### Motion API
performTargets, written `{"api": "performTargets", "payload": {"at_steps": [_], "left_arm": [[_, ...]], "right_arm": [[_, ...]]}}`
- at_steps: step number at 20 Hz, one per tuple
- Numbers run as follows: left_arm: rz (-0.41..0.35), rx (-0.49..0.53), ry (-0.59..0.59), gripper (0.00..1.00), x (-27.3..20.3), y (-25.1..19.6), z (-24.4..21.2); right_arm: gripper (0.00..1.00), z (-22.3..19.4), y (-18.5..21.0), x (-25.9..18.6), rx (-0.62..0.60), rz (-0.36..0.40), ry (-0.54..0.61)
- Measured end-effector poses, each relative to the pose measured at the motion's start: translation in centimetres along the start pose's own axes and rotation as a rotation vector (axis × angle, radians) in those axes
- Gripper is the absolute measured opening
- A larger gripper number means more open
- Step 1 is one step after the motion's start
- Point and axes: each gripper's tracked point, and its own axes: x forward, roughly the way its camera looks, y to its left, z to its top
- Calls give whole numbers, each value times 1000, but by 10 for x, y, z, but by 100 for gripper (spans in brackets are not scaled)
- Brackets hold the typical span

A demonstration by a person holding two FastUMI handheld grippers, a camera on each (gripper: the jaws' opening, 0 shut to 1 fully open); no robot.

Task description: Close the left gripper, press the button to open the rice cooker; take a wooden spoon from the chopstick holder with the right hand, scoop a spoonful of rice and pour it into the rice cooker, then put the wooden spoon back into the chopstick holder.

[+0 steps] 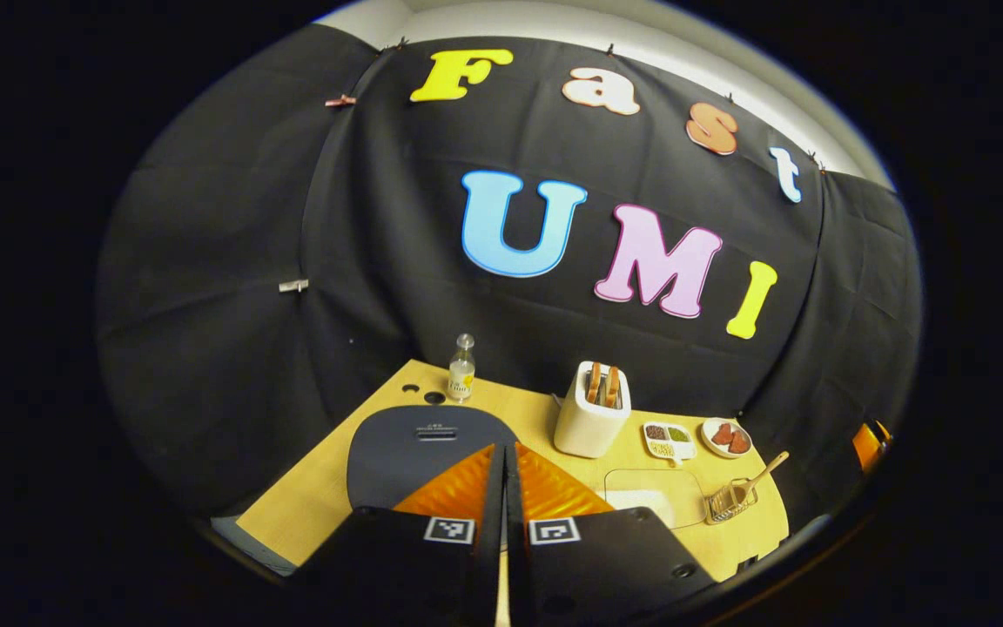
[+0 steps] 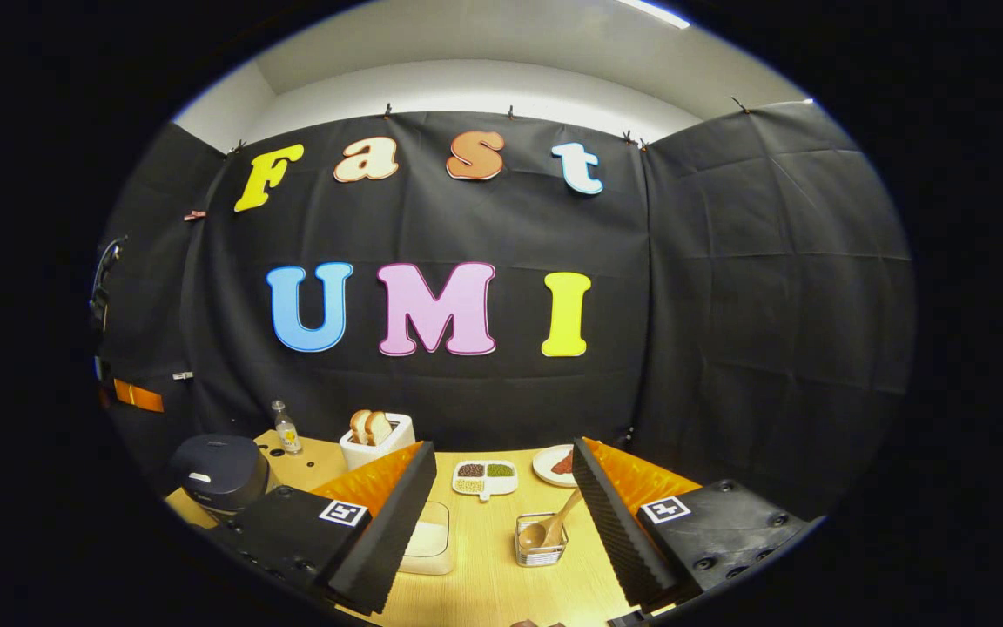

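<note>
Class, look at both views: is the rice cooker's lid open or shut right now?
Shut. The rice cooker shows its dark lid lying flat on the body, and the closed left gripper hangs above that lid.

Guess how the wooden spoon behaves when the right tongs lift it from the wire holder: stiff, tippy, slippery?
The wooden spoon looks stiff and probably light. It leans bowl-down in the wire chopstick holder, handle slanting up, so it may pivot or drag the light-looking holder. The open right tongs must clamp a thin, likely smooth handle that could twist.

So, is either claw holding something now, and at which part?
Nothing is held. The left claw is shut on nothing above the dark rice cooker; the right claw is open, with the wooden spoon in its wire holder.
</note>
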Motion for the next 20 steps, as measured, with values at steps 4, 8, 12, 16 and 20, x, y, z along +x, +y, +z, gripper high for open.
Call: {"api": "performTargets", "payload": {"at_steps": [4,8,12,16,20], "left_arm": [[-20,4,58,7,18,24,-21],[-61,0,132,7,34,39,-52],[-114,18,231,7,51,49,-88],[-149,23,258,7,58,46,-105],[-165,39,283,7,60,44,-115]], "right_arm": [[98,-5,1,-16,9,-43,15],[98,-8,7,-37,4,-89,18],[98,-9,14,-58,-16,-122,22],[98,-19,15,-81,17,-185,38],[98,-35,21,-96,59,-210,76]]}}
